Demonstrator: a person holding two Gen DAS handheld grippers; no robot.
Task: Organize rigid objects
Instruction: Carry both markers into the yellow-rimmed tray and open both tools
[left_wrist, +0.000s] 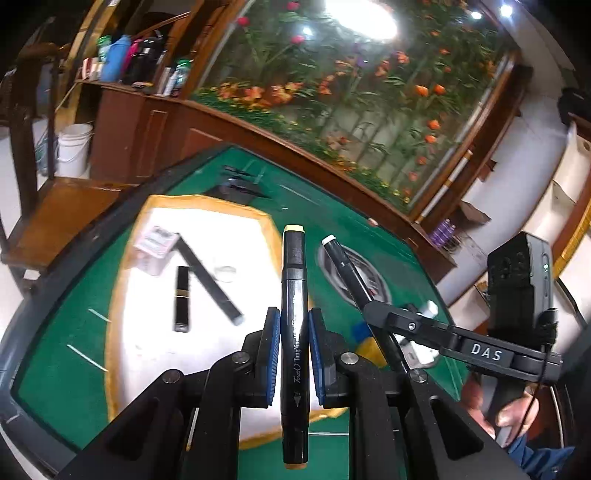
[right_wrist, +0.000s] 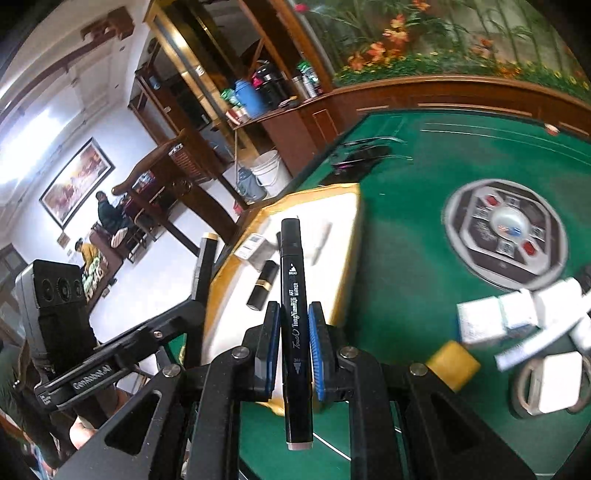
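Both jaws pinch one marker each: the left gripper (left_wrist: 294, 356) holds a marker (left_wrist: 293, 295), the right gripper (right_wrist: 294, 354) another marker (right_wrist: 294, 314), above the white mat (left_wrist: 207, 236). Best lay them parallel beside the lipstick (left_wrist: 181, 297), lowering level before releasing.

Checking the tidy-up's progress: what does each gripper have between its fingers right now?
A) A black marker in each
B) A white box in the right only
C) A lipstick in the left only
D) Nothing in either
A: the left gripper clamps one black marker and the right gripper another black marker, while the lipstick lies on the white mat.
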